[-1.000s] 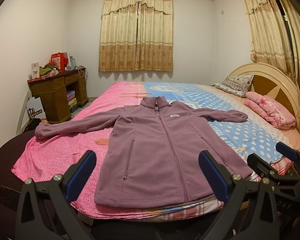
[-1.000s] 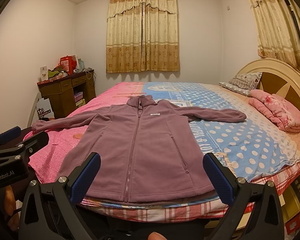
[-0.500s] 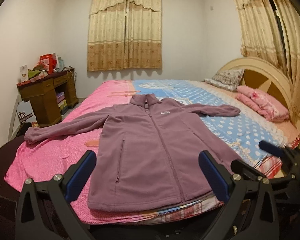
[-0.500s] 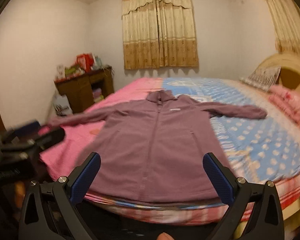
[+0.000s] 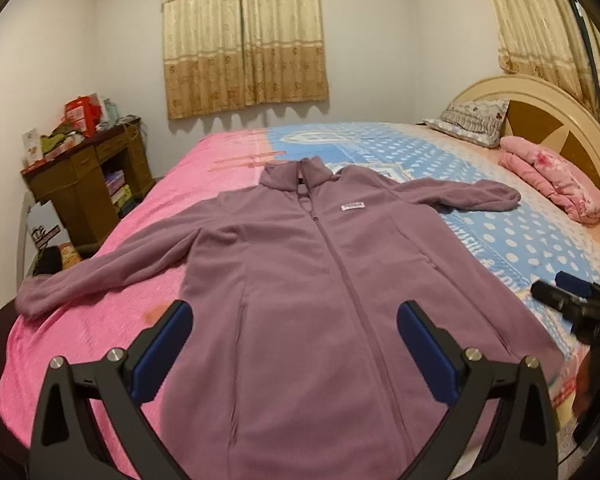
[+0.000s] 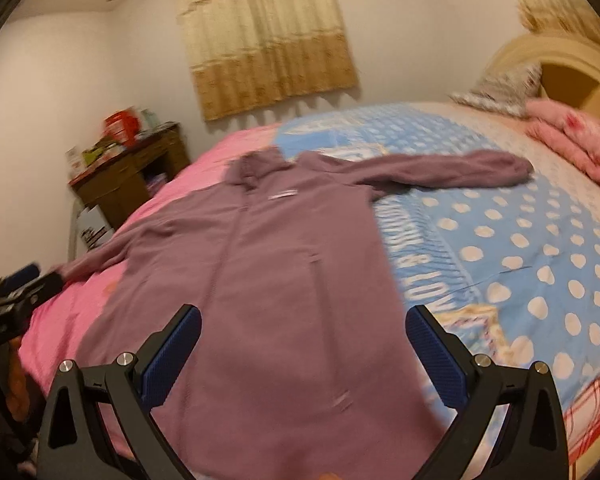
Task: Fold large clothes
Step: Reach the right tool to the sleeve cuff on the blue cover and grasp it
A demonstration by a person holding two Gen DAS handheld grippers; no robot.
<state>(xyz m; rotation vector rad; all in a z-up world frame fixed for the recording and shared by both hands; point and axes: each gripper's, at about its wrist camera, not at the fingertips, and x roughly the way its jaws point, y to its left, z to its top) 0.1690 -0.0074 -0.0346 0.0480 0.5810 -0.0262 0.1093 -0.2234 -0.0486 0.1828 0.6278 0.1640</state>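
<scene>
The purple fleece jacket (image 5: 320,288) lies flat and face up on the bed (image 5: 520,240), zipped, with both sleeves spread outward. The left gripper (image 5: 294,344) and the right gripper (image 6: 302,346) hover above its lower hem, fingers spread wide apart, holding nothing.

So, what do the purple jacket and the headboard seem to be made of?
The purple jacket looks like fleece: a matte, slightly fuzzy surface with soft, thick folds at the sleeves, and a small white patch on the chest. The headboard looks like painted or lacquered wood: a smooth, cream, faintly glossy arch around darker brown panels. It could also be laminate; the pictures cannot settle that.
</scene>
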